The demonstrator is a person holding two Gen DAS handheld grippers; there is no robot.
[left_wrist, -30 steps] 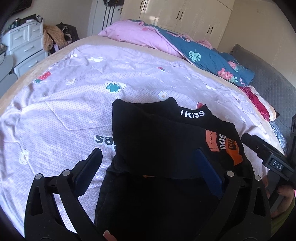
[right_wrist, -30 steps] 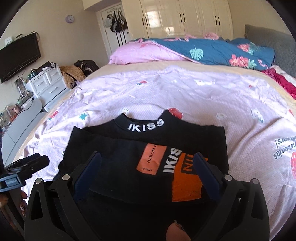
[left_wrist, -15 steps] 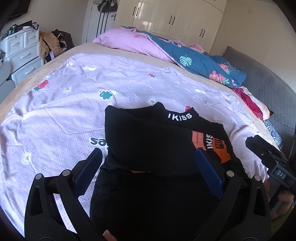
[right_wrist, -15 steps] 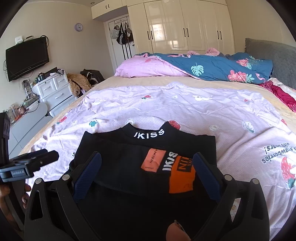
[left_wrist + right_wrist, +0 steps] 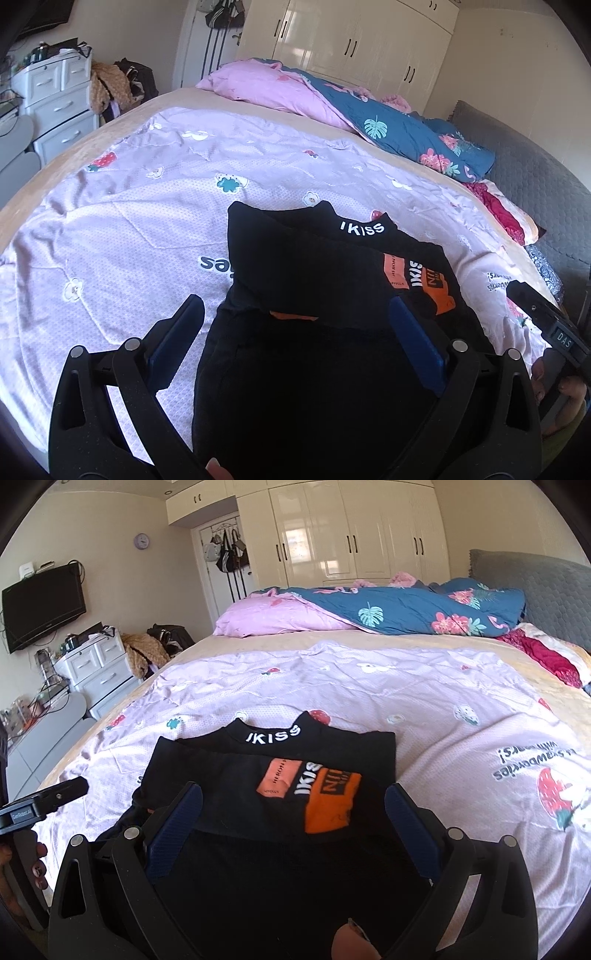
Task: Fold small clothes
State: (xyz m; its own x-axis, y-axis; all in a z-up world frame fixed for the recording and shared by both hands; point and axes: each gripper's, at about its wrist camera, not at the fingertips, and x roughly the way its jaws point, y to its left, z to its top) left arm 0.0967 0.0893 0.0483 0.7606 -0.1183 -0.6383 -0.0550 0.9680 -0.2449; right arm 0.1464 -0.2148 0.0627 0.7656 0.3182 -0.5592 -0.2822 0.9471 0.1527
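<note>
Black shirt [image 5: 266, 775] lies folded on lilac sheet [image 5: 424, 716], both claws spread.

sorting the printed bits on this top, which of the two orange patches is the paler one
The paler, salmon-orange patch sits left of the white IKISS lettering on the black top; the brighter orange patch right of it is larger.

Matt black cloth shirt [image 5: 280, 775] with smooth orange print between the claw's matt plastic fingers [image 5: 173, 819]; beyond, a dotted, wrinkled cloth sheet [image 5: 424, 686] and glossy wardrobe doors [image 5: 351, 531].
</note>
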